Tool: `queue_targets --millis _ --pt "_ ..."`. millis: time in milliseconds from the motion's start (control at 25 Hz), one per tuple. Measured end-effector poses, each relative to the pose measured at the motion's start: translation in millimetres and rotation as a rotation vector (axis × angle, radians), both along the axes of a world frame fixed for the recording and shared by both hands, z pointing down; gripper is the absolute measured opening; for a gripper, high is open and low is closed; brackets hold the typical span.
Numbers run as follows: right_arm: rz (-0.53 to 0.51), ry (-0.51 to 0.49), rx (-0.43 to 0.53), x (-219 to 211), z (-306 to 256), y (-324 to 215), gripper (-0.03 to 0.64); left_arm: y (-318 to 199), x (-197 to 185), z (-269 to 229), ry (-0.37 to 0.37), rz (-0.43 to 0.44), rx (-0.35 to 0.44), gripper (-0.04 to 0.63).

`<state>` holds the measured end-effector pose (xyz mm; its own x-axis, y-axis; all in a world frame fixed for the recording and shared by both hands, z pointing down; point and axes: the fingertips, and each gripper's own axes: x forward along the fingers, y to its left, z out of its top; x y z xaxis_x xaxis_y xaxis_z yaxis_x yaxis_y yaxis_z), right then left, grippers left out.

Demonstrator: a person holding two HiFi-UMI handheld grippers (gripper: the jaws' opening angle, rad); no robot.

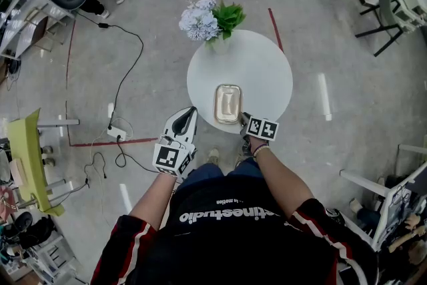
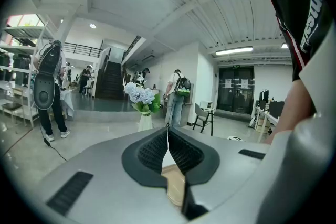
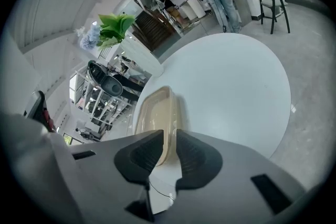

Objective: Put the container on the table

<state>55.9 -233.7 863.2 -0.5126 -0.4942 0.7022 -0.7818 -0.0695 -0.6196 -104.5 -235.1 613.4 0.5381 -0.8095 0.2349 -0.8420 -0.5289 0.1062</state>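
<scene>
A shallow beige container (image 1: 227, 104) rests on the round white table (image 1: 267, 63), close to its near edge. My right gripper (image 1: 244, 121) is at the container's near right corner. In the right gripper view the container (image 3: 155, 113) lies flat on the table (image 3: 231, 81), and its rim runs between the jaws of the right gripper (image 3: 169, 147), which are shut on it. My left gripper (image 1: 191, 110) hangs just off the table's left front edge, beside the container and apart from it. The left gripper (image 2: 168, 136) is shut, its pads meeting with nothing between them.
A vase of pale blue flowers with green leaves (image 1: 207, 18) stands at the table's far edge. Cables and a power strip (image 1: 115, 132) lie on the floor to the left. Chairs and desks (image 1: 393, 10) are at the far right, and people stand further off.
</scene>
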Motion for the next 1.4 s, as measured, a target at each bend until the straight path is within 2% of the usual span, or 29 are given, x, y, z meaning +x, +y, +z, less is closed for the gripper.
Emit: queue_targets --millis 880,1160,1400 --pt "0.088 -0.010 0.113 36.8 -53.0 1.7 0.089 6.3 21.8 -29.4 0.025 0.049 0.070 0.025" --pt "0.085 -0.002 0.198 47.3 -86.2 -2.4 0.089 8.1 27.7 -39.5 0.033 0.072 0.074 0.025" --pt "0.041 0.014 0.295 51.7 -122.9 0.0 0.089 12.2 32.1 -49.5 0.055 0.103 0.060 0.025"
